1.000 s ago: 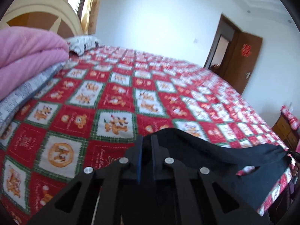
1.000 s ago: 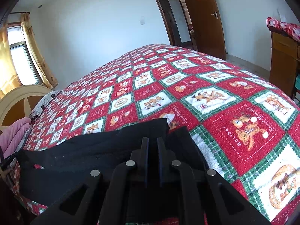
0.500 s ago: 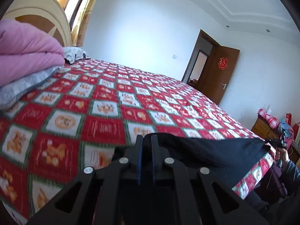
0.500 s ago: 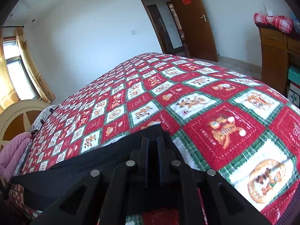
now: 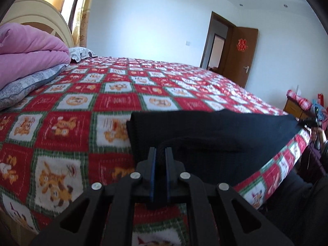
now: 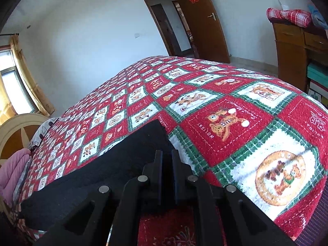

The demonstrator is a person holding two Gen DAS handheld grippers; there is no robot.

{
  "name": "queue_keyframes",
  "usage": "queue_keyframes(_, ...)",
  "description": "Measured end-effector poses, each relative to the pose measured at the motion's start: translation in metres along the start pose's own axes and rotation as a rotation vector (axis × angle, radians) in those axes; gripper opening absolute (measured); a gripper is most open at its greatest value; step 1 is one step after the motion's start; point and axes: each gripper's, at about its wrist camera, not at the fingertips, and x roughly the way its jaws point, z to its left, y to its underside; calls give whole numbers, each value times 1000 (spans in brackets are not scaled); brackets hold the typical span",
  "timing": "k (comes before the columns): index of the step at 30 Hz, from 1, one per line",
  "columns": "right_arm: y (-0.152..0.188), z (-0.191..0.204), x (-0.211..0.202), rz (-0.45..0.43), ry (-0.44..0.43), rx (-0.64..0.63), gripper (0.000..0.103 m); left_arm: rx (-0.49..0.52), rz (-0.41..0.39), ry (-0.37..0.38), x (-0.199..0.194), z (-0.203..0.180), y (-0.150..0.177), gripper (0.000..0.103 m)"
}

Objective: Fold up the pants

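Observation:
Black pants lie stretched along the near edge of a bed with a red, green and white patchwork cover. My left gripper is shut on a bunched fold at one end of the pants. In the right wrist view the same pants run off to the left, and my right gripper is shut on their other end, with black cloth pinched between its fingers. The cloth between the two grippers rests flat on the cover. The far right gripper shows small in the left wrist view.
A folded pink quilt and a grey pillow are stacked at the headboard end. A wooden dresser with plaid cloth on top stands right of the bed. A brown door stands open beyond.
Both grippers have come down toward the near bed edge with the pants. The cloth, held raised and sagging before, now lies flat on the cover. The left gripper moved more.

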Motion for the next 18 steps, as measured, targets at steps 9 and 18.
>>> queue_keyframes(9, -3, -4, -7, -11, -28, 26, 8, 50, -21, -25, -9, -5, 2, 9)
queue_keyframes(18, -2, -5, -2, -4, 19, 2, 8, 37, 8, -21, -2, 3, 13, 9)
